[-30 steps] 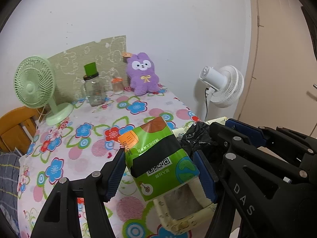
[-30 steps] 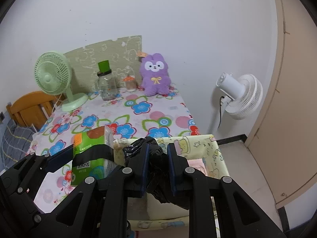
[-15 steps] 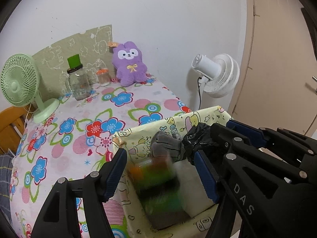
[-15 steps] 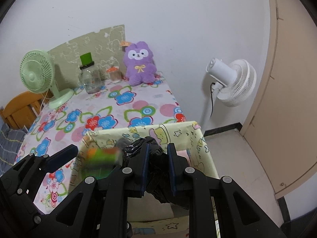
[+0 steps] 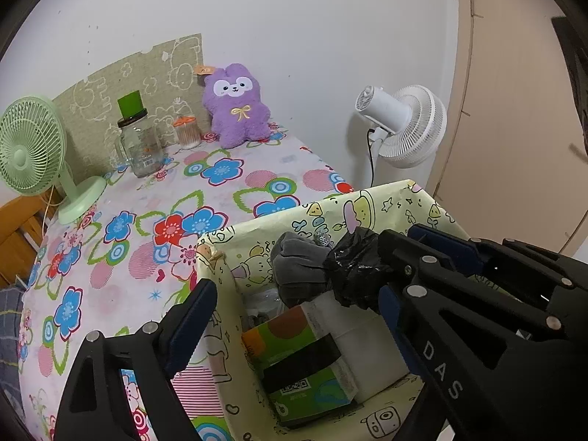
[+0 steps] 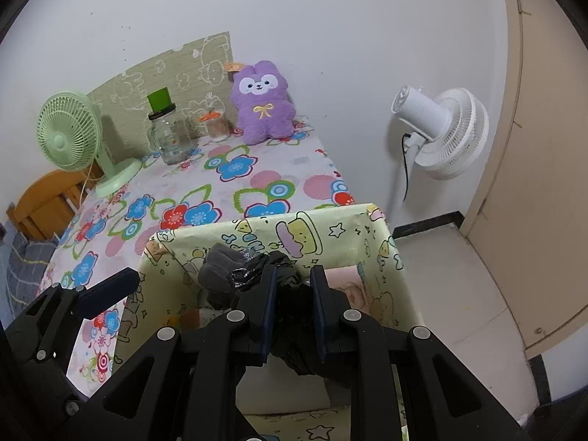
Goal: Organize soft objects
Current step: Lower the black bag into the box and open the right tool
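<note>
A green tissue pack [image 5: 305, 371] with a black band lies inside the yellow cartoon-print fabric bin [image 5: 330, 205]. My left gripper [image 5: 294, 312] is open and empty above the bin, over the pack. My right gripper [image 6: 292, 294] is shut on a crumpled black plastic bag [image 6: 294, 334] and holds it over the bin [image 6: 330, 228]; the bag also shows in the left wrist view [image 5: 356, 268]. A grey rolled cloth [image 5: 297, 268] rests in the bin at its far side. A purple plush bunny [image 5: 237, 106] sits at the table's far edge by the wall.
The floral tablecloth table [image 5: 147, 191] carries a green desk fan [image 5: 33, 154], a glass jar with green lid [image 5: 137, 143] and a small orange-capped jar [image 5: 187, 132]. A white floor fan [image 5: 404, 125] stands right of the table. A wooden chair [image 6: 44, 202] is at left.
My left gripper has let go of the green tissue pack, which dropped into the bin. The right gripper still holds the black bag.
</note>
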Demonstrator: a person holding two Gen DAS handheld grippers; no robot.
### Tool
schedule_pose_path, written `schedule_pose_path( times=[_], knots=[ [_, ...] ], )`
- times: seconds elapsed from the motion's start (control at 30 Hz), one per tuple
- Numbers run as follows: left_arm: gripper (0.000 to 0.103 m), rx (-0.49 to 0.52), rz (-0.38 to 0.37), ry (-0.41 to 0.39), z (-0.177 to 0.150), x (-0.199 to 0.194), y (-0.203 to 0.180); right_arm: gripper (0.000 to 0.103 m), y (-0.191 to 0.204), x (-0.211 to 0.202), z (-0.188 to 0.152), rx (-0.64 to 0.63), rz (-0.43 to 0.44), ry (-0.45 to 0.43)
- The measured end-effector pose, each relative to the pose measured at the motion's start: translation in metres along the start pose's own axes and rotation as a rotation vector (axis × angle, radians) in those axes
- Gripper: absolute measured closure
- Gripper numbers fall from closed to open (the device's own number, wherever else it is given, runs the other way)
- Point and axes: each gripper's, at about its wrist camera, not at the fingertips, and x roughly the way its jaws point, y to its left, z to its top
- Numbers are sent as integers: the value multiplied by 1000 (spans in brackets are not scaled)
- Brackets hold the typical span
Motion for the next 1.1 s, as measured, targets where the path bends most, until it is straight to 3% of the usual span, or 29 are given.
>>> schedule_pose_path(
  times=[0.07, 0.13, 0.2, 0.3, 0.6, 1.1],
  knots=[
    [12, 7, 4, 0, -1, -1, 0, 78, 1, 1, -1, -3, -2, 6],
    [12, 13, 9, 0, -2, -2, 0, 67, 2, 1, -1, -5, 4, 13],
    [11, 9, 13, 0, -2, -4, 1, 44, 2, -1, -2, 3, 11, 9],
    [11, -4, 15, -1, -3, -8, 5, 36, 4, -7, -4, 9, 11, -10],
    [5, -17, 41, -42, -5, -31, 15, 20, 15, -29, -6, 15, 0, -65],
    [0, -36, 71, -119, -20, -77, 37, 13, 47, -68, -14, -6, 4, -137]
  ],
)
